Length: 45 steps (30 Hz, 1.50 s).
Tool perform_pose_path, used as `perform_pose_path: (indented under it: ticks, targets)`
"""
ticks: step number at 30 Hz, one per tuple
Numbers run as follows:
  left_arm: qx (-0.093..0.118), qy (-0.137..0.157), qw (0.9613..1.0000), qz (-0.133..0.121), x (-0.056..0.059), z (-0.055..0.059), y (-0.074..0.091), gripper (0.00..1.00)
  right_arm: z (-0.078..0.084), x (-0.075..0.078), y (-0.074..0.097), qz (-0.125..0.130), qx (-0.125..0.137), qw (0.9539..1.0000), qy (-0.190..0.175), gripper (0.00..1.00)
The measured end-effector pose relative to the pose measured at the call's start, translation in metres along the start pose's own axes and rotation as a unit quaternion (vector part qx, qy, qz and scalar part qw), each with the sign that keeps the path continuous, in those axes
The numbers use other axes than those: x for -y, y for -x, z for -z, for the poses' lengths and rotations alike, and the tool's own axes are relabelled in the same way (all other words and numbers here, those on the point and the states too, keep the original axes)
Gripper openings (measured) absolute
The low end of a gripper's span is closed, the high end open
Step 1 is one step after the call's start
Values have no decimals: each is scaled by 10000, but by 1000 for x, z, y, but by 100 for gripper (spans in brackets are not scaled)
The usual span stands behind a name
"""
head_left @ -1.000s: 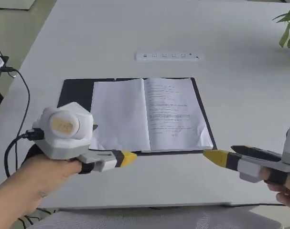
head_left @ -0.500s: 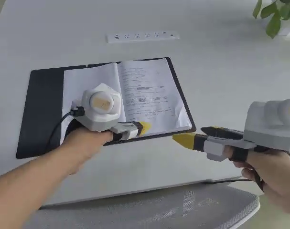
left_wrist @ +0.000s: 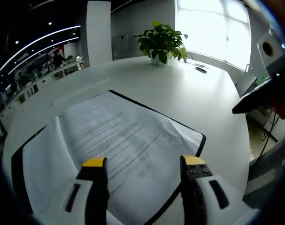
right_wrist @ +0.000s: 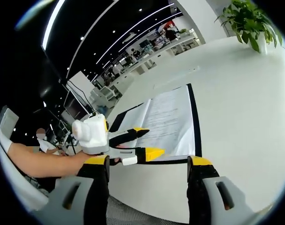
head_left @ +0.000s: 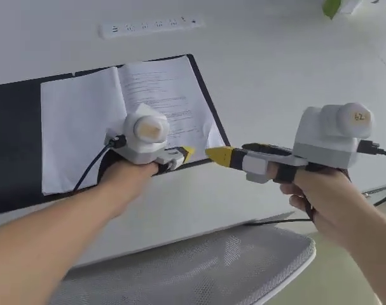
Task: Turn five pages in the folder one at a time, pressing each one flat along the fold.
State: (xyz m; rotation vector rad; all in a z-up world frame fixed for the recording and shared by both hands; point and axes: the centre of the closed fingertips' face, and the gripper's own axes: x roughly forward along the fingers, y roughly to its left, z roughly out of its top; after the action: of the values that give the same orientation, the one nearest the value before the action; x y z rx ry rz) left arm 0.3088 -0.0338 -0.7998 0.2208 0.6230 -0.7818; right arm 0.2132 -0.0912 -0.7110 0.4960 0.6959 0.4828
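Fingertips (left_wrist: 94, 162) of the left gripper (left_wrist: 144, 161) stand apart, released, with nothing between them, hovering over the near edge of the printed page (left_wrist: 119, 136). In the head view this gripper (head_left: 187, 152) sits at the folder's near right corner, its tips aimed to the right. Facing it, the right gripper (head_left: 218, 154) points left, tip close to tip but not touching; its own view shows its fingertips (right_wrist: 97, 160) also parted and holding nothing, with the left gripper (right_wrist: 149, 143) just ahead of them. The folder (head_left: 14, 127) lies open and flat on the white table (head_left: 294, 63), a blank page (head_left: 78, 127) on the left and the printed page (head_left: 167, 101) on the right. Its fold runs away from the person toward the power strip (head_left: 148, 27), while the open spread stretches long across the table from left to right. A potted plant (left_wrist: 162, 42) stands further along the table, and a grey mesh chair (head_left: 243, 254) sits below the near edge
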Motion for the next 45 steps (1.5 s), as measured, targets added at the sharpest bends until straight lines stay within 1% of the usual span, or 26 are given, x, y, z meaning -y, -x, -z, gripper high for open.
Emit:
perform_pose_path:
  ticks: [2, 4, 6, 10, 12, 13, 14, 15, 16, 17, 19, 23, 24, 25, 26, 28, 29, 30, 32, 33, 36, 37, 40, 42, 43, 45]
  targets:
    - [25, -27, 10000, -40, 1, -1, -5, 62, 0, 3, -4, -15, 2, 10000, -66, 65]
    - [-1, -77, 9999, -131, 1, 0, -8, 62, -1, 6, -8, -20, 18, 9999, -131, 65]
    - [-2, -172, 9997, -200, 2, 1, -9, 61, 0, 9, -13, -29, 14, 9998, -185, 65]
    - [29, -185, 9995, -269, 1, 2, -9, 61, 0, 15, -21, -48, -3, 9996, -277, 64]
    - [57, -190, 9995, -260, 2, 2, -9, 58, 0, 16, -23, -56, -1, 9995, -305, 64]
    - [65, -205, 9995, -216, 5, 2, -10, 55, 0, 17, -25, -56, 7, 9995, -320, 64]
    - [83, -220, 9996, -186, 7, 2, -10, 51, -1, 18, -26, -61, 14, 9994, -337, 64]
    - [137, -309, 9994, -114, 13, 1, -9, 47, -1, 18, -28, -77, 5, 9993, -364, 63]
    - [159, -300, 9994, -78, 15, 2, -9, 43, -1, 19, -29, -87, 14, 9993, -360, 63]
    - [182, -300, 9994, -74, 16, 2, -9, 41, -1, 20, -30, -81, 13, 9993, -375, 63]
    - [251, -292, 9992, -71, 15, 2, -9, 39, 0, 21, -32, -87, 15, 9992, -389, 63]
    - [274, -265, 9992, -84, 13, 1, -8, 35, 2, 23, -35, -91, -13, 9990, -439, 63]
    - [292, -279, 9991, -105, 12, 0, -7, 32, 2, 24, -36, -91, -13, 9990, -443, 62]
    - [307, -302, 9990, -107, 11, -1, -7, 26, 3, 25, -37, -76, -21, 9990, -447, 62]
    - [282, -298, 9991, -98, 12, 0, -7, 24, 3, 25, -37, -71, -32, 9990, -448, 62]
    - [289, -433, 9986, -110, 11, 0, -7, 15, 3, 26, -38, -77, -15, 9989, -461, 62]
    - [254, -465, 9984, -184, 8, 0, -6, 12, 4, 26, -38, -81, -13, 9988, -492, 62]
    - [252, -478, 9984, -179, 7, 0, -6, 10, 4, 27, -39, -74, -9, 9987, -505, 62]
    - [238, -552, 9980, -175, 6, 1, -6, 8, 3, 27, -41, -85, 16, 9987, -502, 62]
    - [239, -649, 9975, -169, 5, 0, -7, 8, 3, 27, -41, -93, 26, 9986, -515, 62]
    - [246, -608, 9977, -175, 4, 0, -6, 5, 3, 28, -45, -104, 44, 9985, -540, 61]
    - [229, -593, 9977, -232, 0, 1, -5, 2, 2, 28, -46, -105, 57, 9985, -533, 60]
    - [242, -604, 9977, -192, 2, 0, -5, 3, -1, 32, -51, -147, 138, 9986, -497, 58]
    - [249, -556, 9980, -187, 3, 0, -5, 3, -2, 37, -54, -172, 182, 9980, -579, 57]
    - [258, -504, 9982, -187, 2, 0, -5, 2, -5, 39, -55, -200, 257, 9975, -632, 56]
    - [258, -464, 9984, -188, 3, 0, -5, 2, -6, 48, -58, -230, 322, 9954, -874, 55]
